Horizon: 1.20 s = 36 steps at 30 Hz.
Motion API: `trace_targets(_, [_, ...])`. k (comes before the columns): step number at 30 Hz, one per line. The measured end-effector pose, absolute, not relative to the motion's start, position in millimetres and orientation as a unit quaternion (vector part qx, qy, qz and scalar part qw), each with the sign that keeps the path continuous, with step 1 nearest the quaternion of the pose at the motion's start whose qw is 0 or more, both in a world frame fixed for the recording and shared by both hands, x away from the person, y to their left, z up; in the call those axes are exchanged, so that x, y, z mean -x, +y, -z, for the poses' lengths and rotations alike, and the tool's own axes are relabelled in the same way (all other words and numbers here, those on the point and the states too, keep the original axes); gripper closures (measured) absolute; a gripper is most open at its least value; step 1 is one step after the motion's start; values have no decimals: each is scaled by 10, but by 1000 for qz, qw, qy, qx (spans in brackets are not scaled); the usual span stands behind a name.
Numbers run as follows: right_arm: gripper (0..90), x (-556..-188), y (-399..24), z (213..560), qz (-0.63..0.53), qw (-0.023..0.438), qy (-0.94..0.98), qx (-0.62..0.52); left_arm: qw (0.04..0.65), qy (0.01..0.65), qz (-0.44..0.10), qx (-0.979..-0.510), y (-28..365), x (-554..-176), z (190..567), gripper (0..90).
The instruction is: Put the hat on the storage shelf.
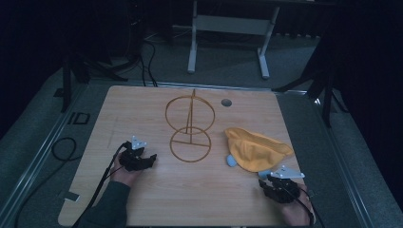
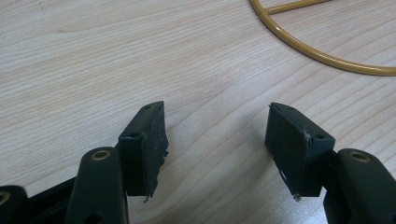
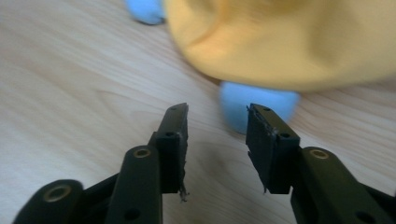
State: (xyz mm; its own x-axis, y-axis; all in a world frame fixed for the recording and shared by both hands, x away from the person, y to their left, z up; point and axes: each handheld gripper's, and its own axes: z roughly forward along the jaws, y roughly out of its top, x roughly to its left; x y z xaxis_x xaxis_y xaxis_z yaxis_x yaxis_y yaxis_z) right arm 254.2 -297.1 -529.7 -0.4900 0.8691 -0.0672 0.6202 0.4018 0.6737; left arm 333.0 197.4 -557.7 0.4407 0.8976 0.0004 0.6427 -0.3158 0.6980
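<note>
A yellow cloth lies crumpled on the right of the wooden table, with a light blue piece sticking out at its left edge. In the right gripper view the yellow cloth spreads across the top, and a second blue piece pokes out from under it. My right gripper is open, its tips just short of that piece, with nothing between them. It sits near the front right edge. A gold wire stand with two rings stands mid-table. My left gripper rests open to its left, over bare wood.
The stand's lower ring curves past the left gripper's upper right. A grey round plug sits in the tabletop at the back. A black cable loop lies on the floor left of the table, and a white frame stands behind it.
</note>
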Motion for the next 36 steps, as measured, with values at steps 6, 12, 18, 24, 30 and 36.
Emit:
trace_targets(6, [432, -2631, -3083, 5352, -296, 210, 790, -494, 320, 490, -199, -786, 1974, -3329, 5577, 388])
trace_targets(12, [391, -2786, -3096, 5421, -300, 193, 795, -490, 320, 489, -199, -786, 1975, -3329, 5577, 388])
trace_targets(18, [405, -2838, -3058, 5489, -303, 171, 803, -484, 320, 490, -200, -786, 1974, -3329, 5578, 388])
trace_targets(24, [570, -2822, -3020, 5479, -321, 150, 810, -467, 321, 490, -200, -786, 1973, -3329, 5579, 387])
trace_targets(30, [795, -2804, -2988, 5437, -355, 135, 808, -451, 321, 490, -200, -786, 1974, -3329, 5579, 387])
trace_targets(36, [820, -2777, -2931, 5327, -376, 140, 807, -434, 321, 490, -200, -786, 1974, -3329, 5579, 387])
